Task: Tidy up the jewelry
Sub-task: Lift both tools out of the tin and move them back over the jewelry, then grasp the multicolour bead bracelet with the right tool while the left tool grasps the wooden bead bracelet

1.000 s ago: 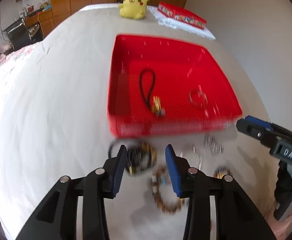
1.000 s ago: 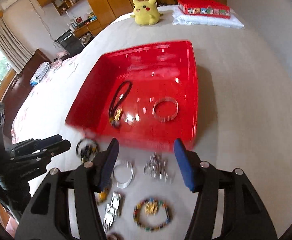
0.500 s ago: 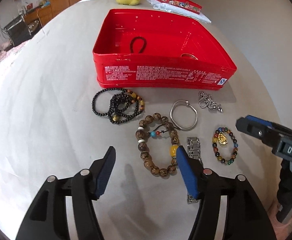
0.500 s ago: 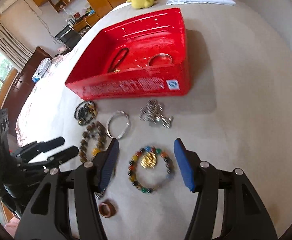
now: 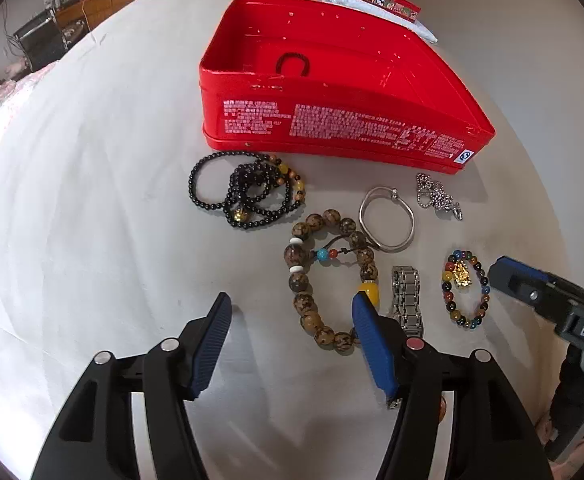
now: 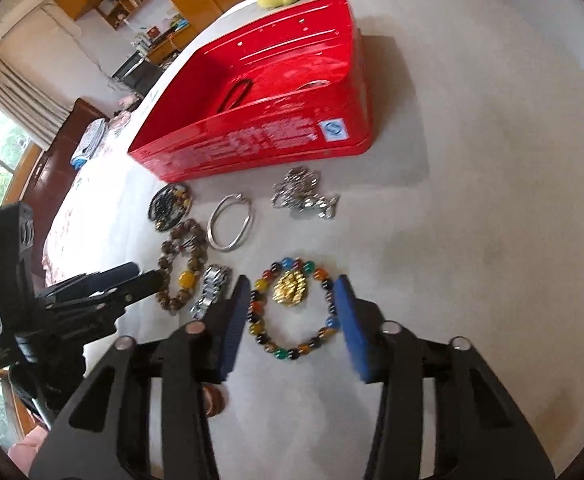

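A: How much is sorted?
B: Little. The tin (image 5: pixel 332 120) holds a cord (image 5: pixel 292 65) and a bangle (image 6: pixel 315 85); six or more pieces lie on the bed beside it.
A: And the tongs?
B: Left gripper (image 5: pixel 292 344) released, by the wooden beads (image 5: pixel 324 280). Right gripper (image 6: pixel 292 320), jaws just closing, straddles the colour beads (image 6: pixel 292 312), not yet pinching.

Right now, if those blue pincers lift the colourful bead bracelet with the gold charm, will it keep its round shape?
Probably not. The multicoloured bead bracelet looks strung from separate beads, so it would likely sag into a drooping loop. Its glossy round beads may slip between the right gripper pads. The gold charm would probably swing downward.
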A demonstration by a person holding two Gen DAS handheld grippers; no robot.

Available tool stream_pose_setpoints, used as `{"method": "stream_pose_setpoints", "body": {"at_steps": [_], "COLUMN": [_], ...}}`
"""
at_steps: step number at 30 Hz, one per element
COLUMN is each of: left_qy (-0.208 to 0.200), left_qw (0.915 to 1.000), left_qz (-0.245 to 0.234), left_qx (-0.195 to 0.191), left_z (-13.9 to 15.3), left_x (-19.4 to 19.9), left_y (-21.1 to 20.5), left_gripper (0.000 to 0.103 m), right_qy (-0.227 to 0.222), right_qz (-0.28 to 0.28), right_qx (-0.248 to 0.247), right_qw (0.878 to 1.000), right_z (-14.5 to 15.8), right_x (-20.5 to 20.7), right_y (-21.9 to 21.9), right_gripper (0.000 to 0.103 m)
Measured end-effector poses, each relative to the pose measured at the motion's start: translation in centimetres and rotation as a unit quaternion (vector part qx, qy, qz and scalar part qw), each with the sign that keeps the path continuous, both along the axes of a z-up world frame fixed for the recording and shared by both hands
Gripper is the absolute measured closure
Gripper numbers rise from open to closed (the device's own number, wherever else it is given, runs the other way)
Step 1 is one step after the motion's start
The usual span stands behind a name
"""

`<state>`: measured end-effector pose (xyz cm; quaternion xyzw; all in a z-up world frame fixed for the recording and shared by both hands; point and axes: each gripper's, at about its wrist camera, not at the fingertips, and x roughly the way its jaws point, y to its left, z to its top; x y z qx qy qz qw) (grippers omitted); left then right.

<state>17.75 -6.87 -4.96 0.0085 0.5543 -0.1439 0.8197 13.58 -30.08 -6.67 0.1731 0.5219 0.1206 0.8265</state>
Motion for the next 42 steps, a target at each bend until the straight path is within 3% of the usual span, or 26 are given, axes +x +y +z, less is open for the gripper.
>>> {"method": "stream_pose_setpoints", "body": {"at_steps": [8,16,23,28,34,38,42], "left_qy": [0.006,0.009,0.012,0.016,0.026,0.024,0.032], "left_qw": [1.0,1.0,0.9999,0.9997,0.9989,0.9992,0.9991], "left_qz": [-0.001,-0.004,-0.006,-0.012,-0.021,-0.019,-0.02], "left_qx": [0.003,0.002,-0.003,-0.013,-0.033,-0.027,-0.018], "left_z": [-0.6,-1.0,-1.1,-0.9,-0.4,-0.4,-1.0], "left_x": [0.1,0.3,0.4,0.3,0.4,0.6,1.0], "left_y": [-0.3,-0.5,-0.7,-0.8,-1.1,-1.6,-2.2], "left_gripper": [0.04,0.04,0.04,0.04,0.04,0.042,0.054], "right_qy": [0.023,0.012,-0.002,-0.003,-0.039,-0.04,-0.033], "right_qz": [0.001,0.009,0.017,0.014,0.005,0.005,0.011], "right_qx": [-0.026,-0.071,-0.105,-0.086,-0.062,-0.054,-0.046], "right_qw": [0.999,0.997,0.994,0.996,0.997,0.998,0.998], "right_z": [-1.5,-1.7,-1.7,-1.3,1.2,1.3,1.0], "right_x": [0.9,1.1,0.9,0.7,-0.4,-0.4,-0.3], "right_y": [1.2,2.6,3.7,3.2,1.9,1.6,1.7], "right_gripper": [0.071,0.073,0.083,0.084,0.084,0.084,0.084]}}
